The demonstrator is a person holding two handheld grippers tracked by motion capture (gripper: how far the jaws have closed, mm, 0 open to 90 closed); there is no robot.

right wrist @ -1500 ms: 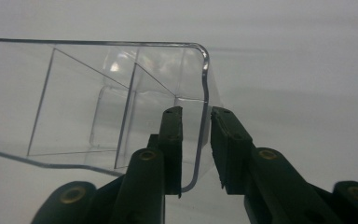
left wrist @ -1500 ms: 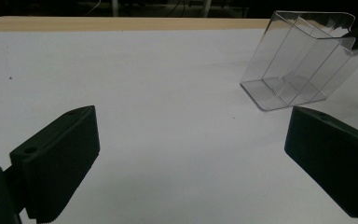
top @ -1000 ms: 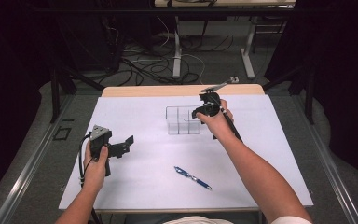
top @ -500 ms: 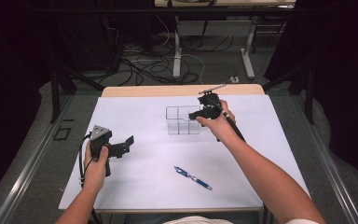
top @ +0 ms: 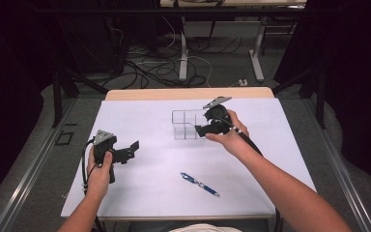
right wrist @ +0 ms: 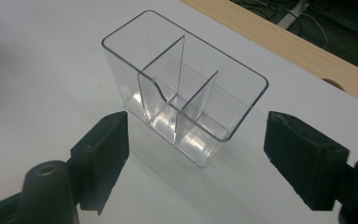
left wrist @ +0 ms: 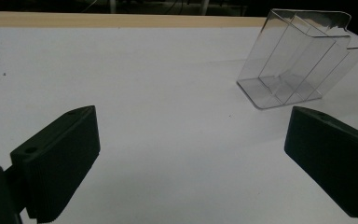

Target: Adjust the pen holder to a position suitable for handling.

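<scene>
Left gripper [top: 134, 146]: held low at near left, fist around handle, jaws wide apart, nothing between. Left forearm enters from bottom edge, near upright in the high view. Right gripper [top: 199, 130]: arm stretched forward across middle, jaws have just been opening, now spread wide, pads pressing on nothing. Right hand [top: 229, 137] wraps the body.

Organizer [right wrist: 186, 98] clear glossy plastic; table [top: 140, 193] matt white (wood edge); jaws matt black, ribbed.

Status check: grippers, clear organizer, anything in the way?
Right gripper fingers just opened, nothing between. Left gripper open. Clear organizer upright, free. Pen lies apart.
</scene>
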